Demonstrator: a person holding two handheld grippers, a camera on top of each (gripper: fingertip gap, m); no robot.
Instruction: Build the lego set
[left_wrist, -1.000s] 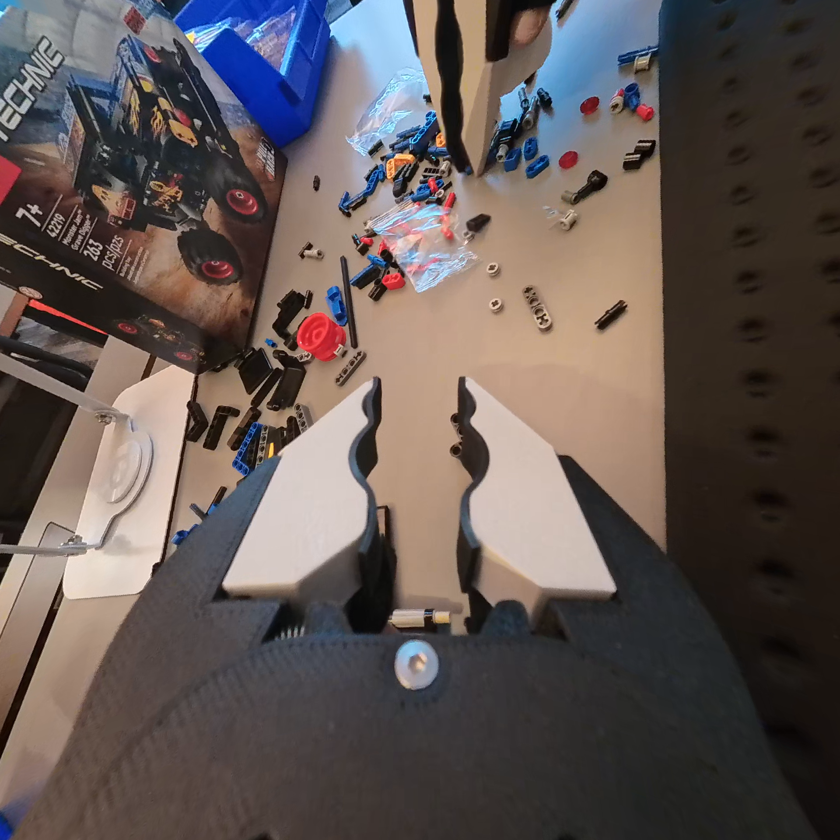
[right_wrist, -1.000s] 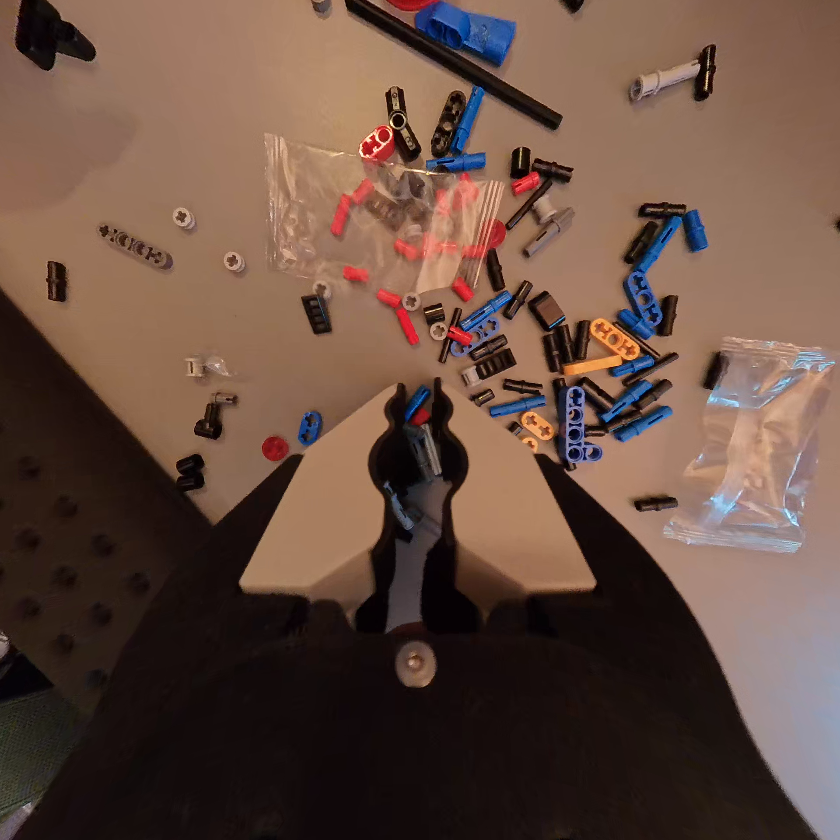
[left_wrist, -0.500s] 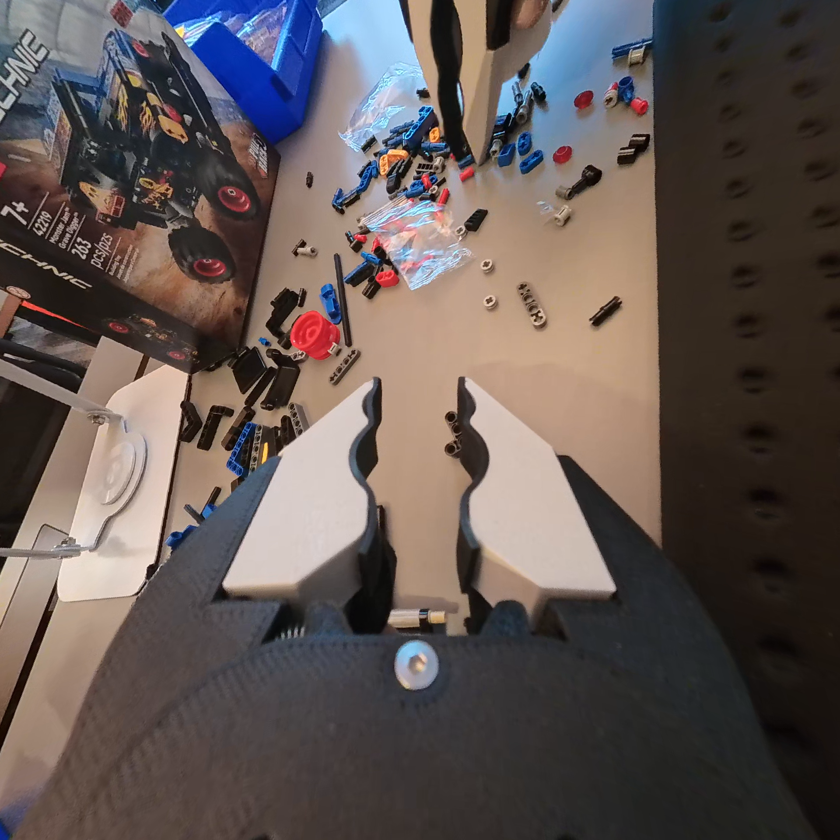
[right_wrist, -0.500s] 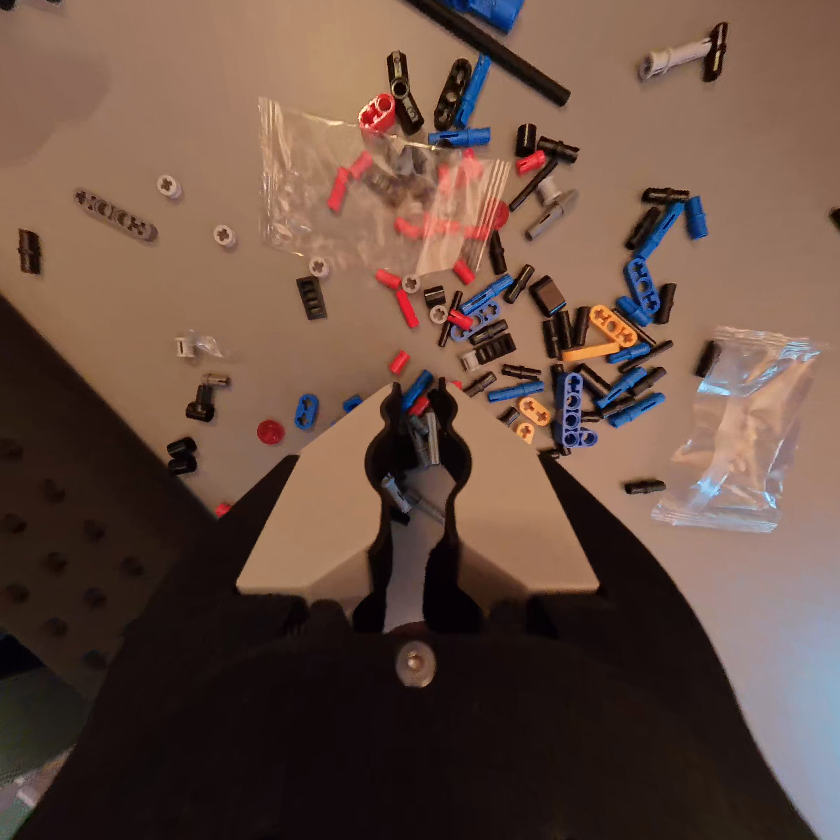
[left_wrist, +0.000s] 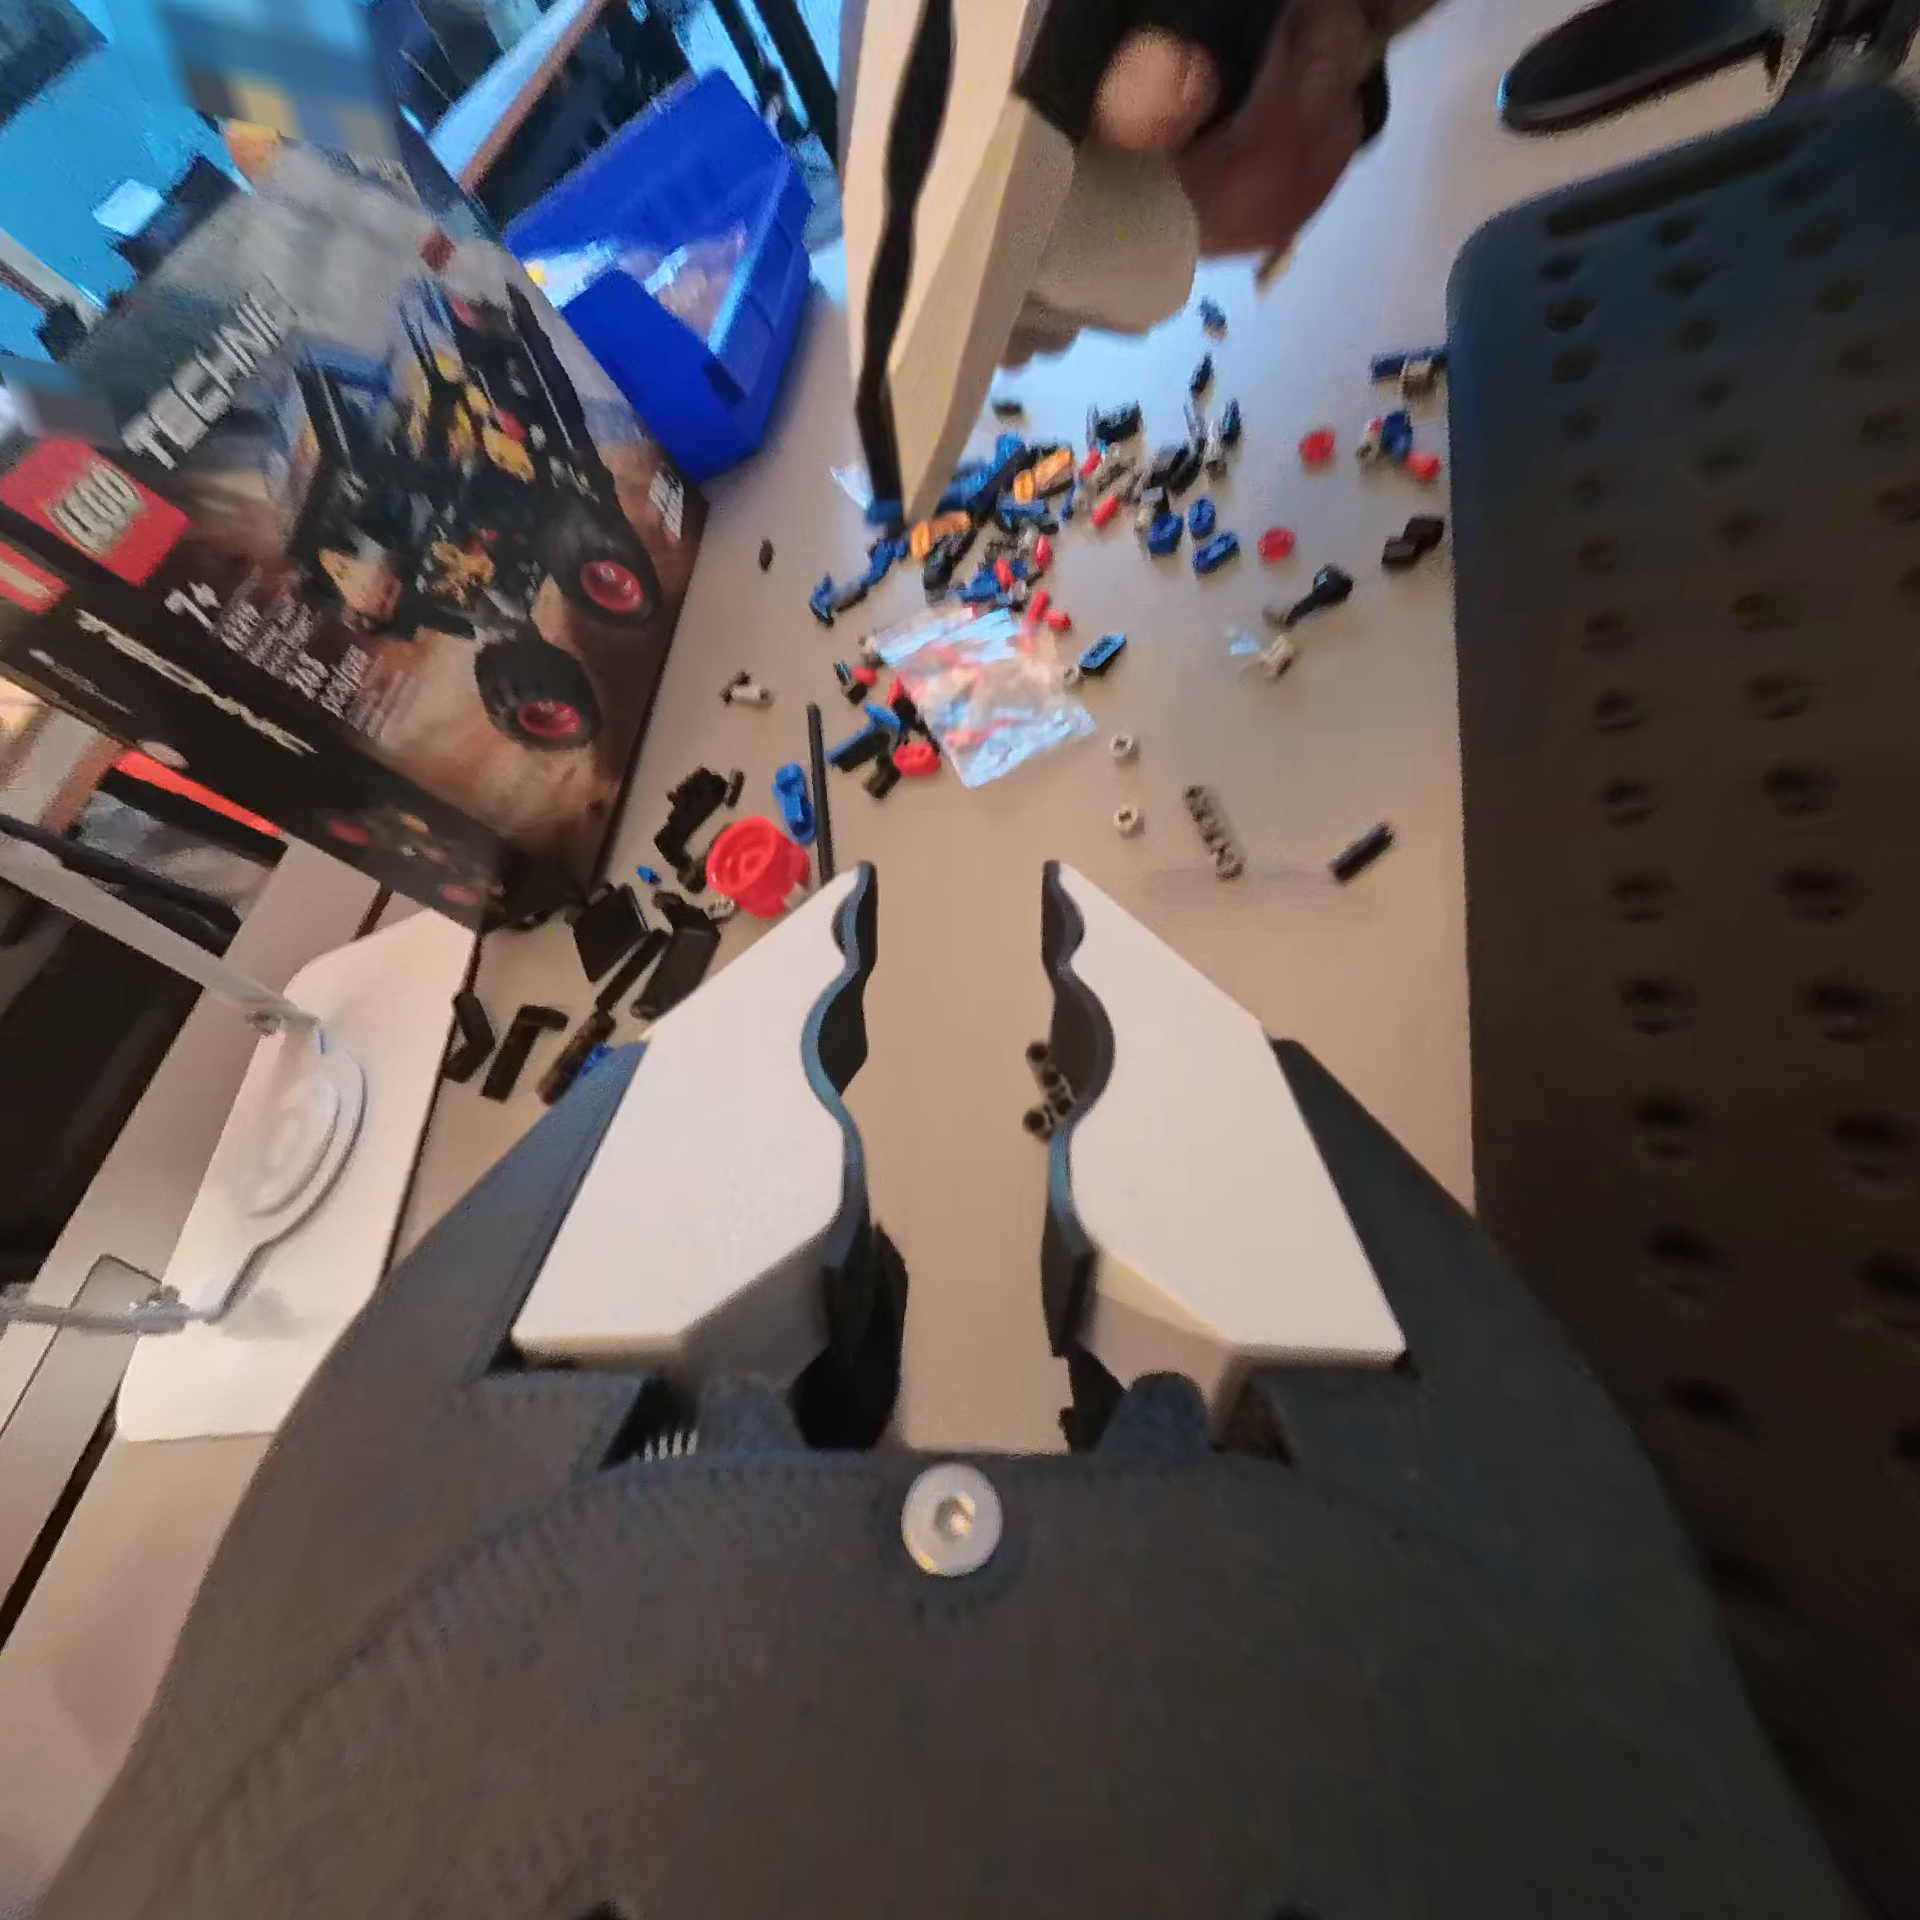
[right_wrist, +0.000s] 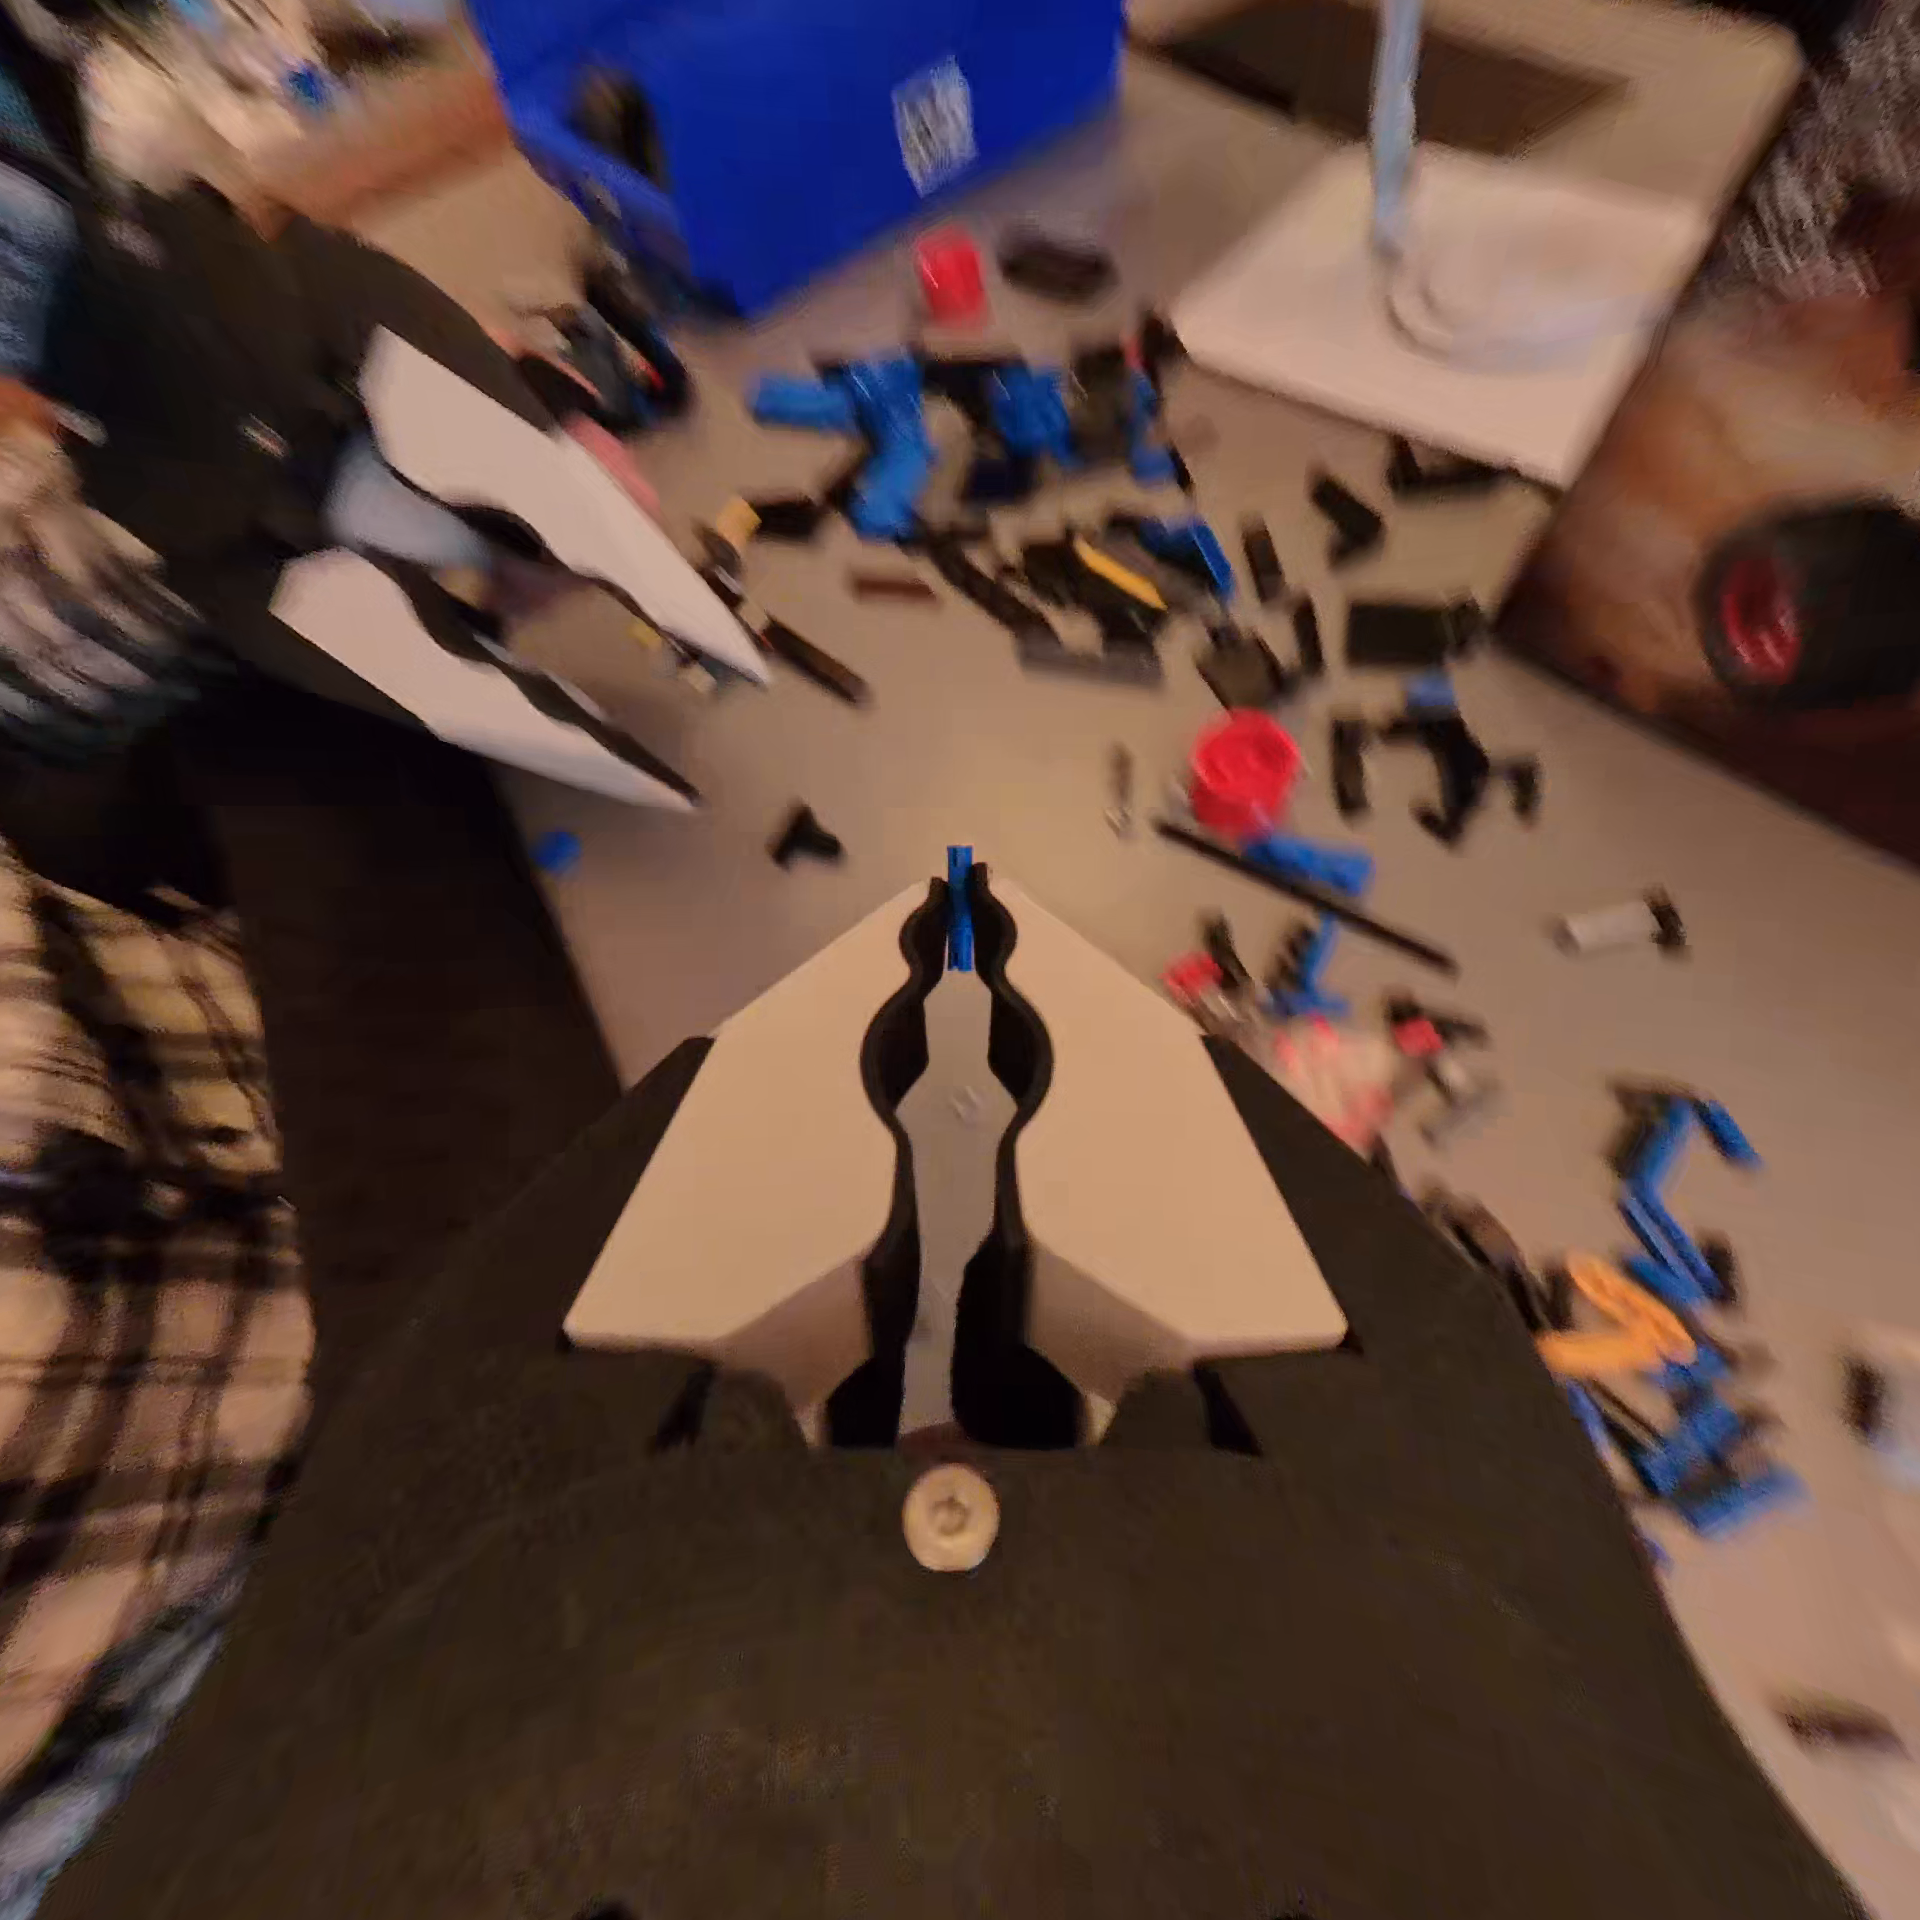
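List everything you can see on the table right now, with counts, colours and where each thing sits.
Set box: one, mostly black, far left edge of the table.
Bin: one, blue, behind the box.
Loose pieces: many, blue, black, red, orange and grey, strewn across the table; too many to count.
Bag: one, clear, holding red pieces, mid-table.
Hub: one, red, just beyond the left gripper's left finger.
Axle: one, long, black, beside the hub.
Mat: one, black with holes, right side.
Stand base: one, white, near left.
Pin: one, blue, between the right gripper's fingertips.
Left gripper: open, empty.
Right gripper: shut on the pin.
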